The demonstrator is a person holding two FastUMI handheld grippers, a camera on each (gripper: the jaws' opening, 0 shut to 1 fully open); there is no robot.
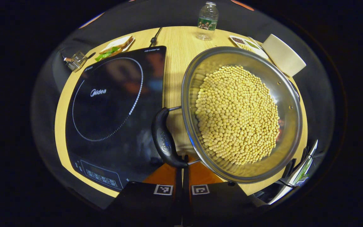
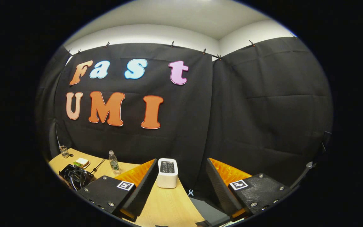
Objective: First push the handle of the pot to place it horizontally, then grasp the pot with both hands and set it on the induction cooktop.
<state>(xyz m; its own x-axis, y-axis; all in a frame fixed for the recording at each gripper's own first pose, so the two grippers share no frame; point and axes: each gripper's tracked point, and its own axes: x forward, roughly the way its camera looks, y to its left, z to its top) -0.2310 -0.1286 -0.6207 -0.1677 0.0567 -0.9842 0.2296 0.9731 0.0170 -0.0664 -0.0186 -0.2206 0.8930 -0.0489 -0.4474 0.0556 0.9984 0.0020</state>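
Note:
A steel pot [image 1: 200, 63] full of yellow beans [image 1: 238, 113] stands on the wooden table [image 1: 175, 47], to the right of the black induction cooktop [image 1: 115, 107] in the left gripper view. Its black handle [image 1: 163, 138] sticks out on the left side, over the cooktop's right edge. My left gripper [image 1: 182, 164] is shut, its tips touching the near end of that handle. In the right gripper view, my right gripper [image 2: 183, 162] is open with nothing between its fingers, held above the table and facing the booth wall.
A water bottle [image 1: 207, 20], a sandwich on a plate [image 1: 116, 48], a seasoning tray [image 1: 246, 44] and a white toaster [image 1: 284, 55] line the table's far side. The toaster [image 2: 167, 172] stands ahead of my right gripper. A small glass [image 1: 74, 60] sits at the far left.

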